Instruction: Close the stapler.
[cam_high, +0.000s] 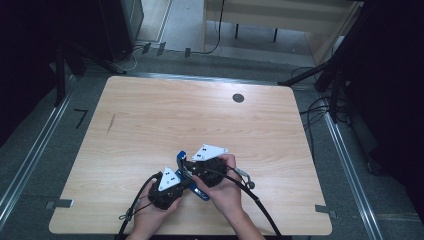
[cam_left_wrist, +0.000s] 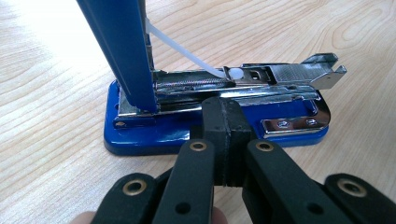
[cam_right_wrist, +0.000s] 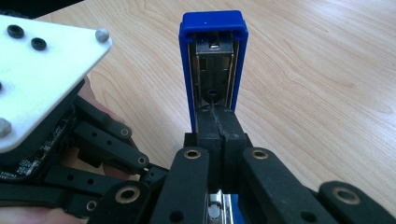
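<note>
open stapler (cam_left_wrist: 219, 107) against left gripper (cam_left_wrist: 227, 116)

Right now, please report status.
Both grippers, left and right, shut, at the stapler. Its blue lid upright, open. Table unobstructed.

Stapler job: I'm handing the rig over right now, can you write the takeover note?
Left gripper: jaws shut, tips at the side of the stapler's blue base, holding nothing.
Right gripper: jaws shut, tips against the underside of the raised lid.
Stapler: near edge of the wooden table, between both hands.
Done: lid swung upright, staple channel exposed.
Left: whether staples are loaded can't be told; probably load, then close the lid.
</note>
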